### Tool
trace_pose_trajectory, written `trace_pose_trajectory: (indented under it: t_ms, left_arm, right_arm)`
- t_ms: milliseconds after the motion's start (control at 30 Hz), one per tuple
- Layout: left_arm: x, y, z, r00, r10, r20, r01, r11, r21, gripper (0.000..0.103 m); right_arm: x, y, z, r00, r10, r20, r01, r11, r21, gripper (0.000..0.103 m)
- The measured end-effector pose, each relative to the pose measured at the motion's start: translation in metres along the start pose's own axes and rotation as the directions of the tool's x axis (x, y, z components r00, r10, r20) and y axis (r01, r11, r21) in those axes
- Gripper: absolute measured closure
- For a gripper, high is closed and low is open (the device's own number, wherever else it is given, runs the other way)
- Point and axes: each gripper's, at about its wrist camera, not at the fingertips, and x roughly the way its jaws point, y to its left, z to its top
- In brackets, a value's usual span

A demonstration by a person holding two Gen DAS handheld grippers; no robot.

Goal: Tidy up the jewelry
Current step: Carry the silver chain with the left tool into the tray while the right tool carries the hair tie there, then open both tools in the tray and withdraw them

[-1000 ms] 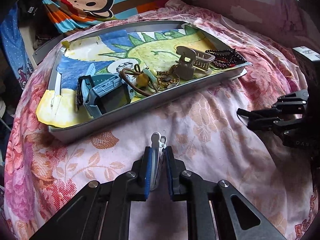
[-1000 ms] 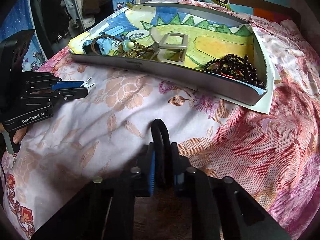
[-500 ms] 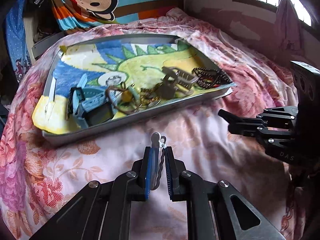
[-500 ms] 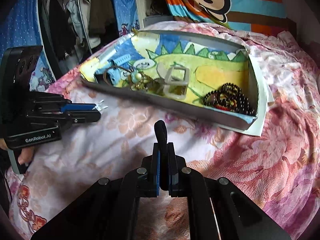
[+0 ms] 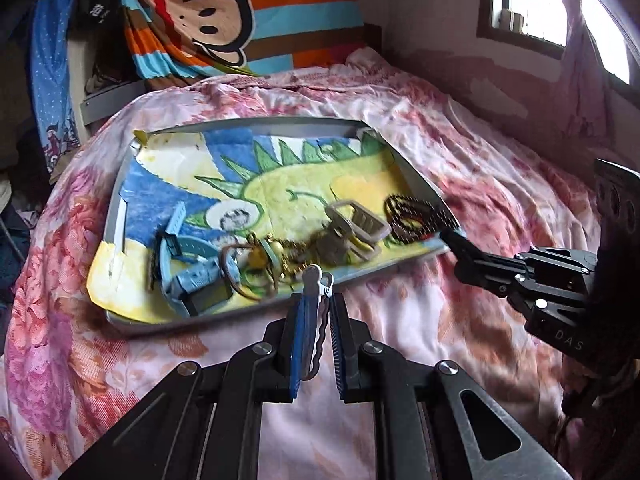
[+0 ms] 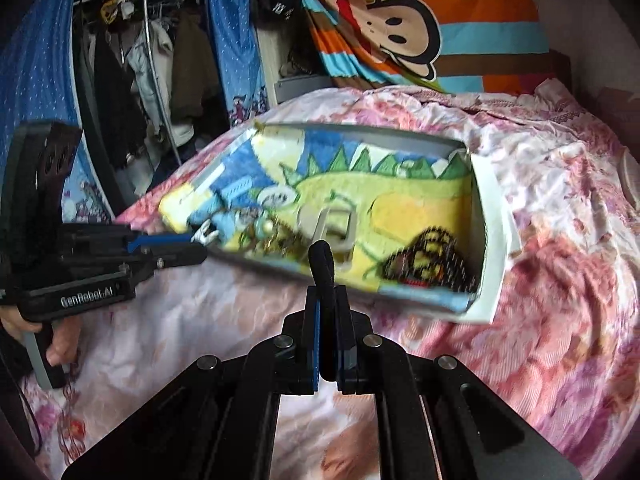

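Jewelry is piling in the tray [image 5: 256, 122] while I am gripping a hair clip [image 5: 314, 304] in the left gripper [image 5: 314, 344] jaws and a black hair tie [image 6: 322, 268] in the right gripper [image 6: 327, 340] jaws, both undelivered.

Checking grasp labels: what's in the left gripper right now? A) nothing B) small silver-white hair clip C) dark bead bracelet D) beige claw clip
B: the left gripper is shut on a small silver-white hair clip that pokes out past its pads, while the beige claw clip and the dark bead bracelet lie in the tray.
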Motion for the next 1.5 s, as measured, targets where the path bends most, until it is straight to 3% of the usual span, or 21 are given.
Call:
trace_pose_trajectory:
  t_ms: [267, 567, 733, 1133, 1267, 1400, 1467, 1500]
  left_arm:
    - [0.025, 0.01, 0.048, 0.999, 0.009, 0.046, -0.006, 0.998, -0.063, 0.091]
    - [0.086, 0.03, 0.1, 1.0, -0.001, -0.013, -0.001, 0.984, -0.18, 0.091]
    - [0.116, 0.04, 0.101, 0.995, -0.001, -0.103, -0.026, 0.967, -0.255, 0.091]
    - [0.127, 0.045, 0.092, 0.991, -0.009, -0.136, -0.034, 0.949, -0.312, 0.09]
    - [0.121, 0.051, 0.093, 0.993, -0.005, -0.121, -0.033, 0.949, -0.314, 0.078]
    - [0.114, 0.054, 0.093, 0.996, -0.008, -0.092, -0.023, 0.944, -0.328, 0.065]
    - [0.106, 0.055, 0.092, 0.998, -0.01, -0.06, -0.012, 0.936, -0.352, 0.035]
    - [0.101, 0.057, 0.091, 0.999, -0.005, -0.036, -0.008, 0.93, -0.367, 0.029]
  right_arm:
    - [0.036, -0.024, 0.049, 1.0, 0.001, 0.031, -0.003, 0.997, 0.081, 0.097]
    - [0.108, -0.063, 0.071, 0.997, 0.025, -0.068, -0.011, 0.979, 0.206, 0.097]
    - [0.129, -0.063, 0.064, 0.992, 0.003, -0.122, 0.021, 0.981, 0.192, 0.097]
    - [0.134, -0.057, 0.054, 0.986, -0.07, -0.155, 0.086, 0.991, 0.1, 0.094]
    - [0.128, -0.059, 0.053, 0.988, -0.078, -0.132, 0.091, 0.991, 0.098, 0.065]
    - [0.119, -0.06, 0.054, 0.99, -0.094, -0.102, 0.103, 0.991, 0.09, 0.058]
    - [0.112, -0.059, 0.054, 0.99, -0.113, -0.086, 0.12, 0.989, 0.082, 0.045]
    - [0.108, -0.059, 0.055, 0.99, -0.119, -0.076, 0.125, 0.989, 0.079, 0.04]
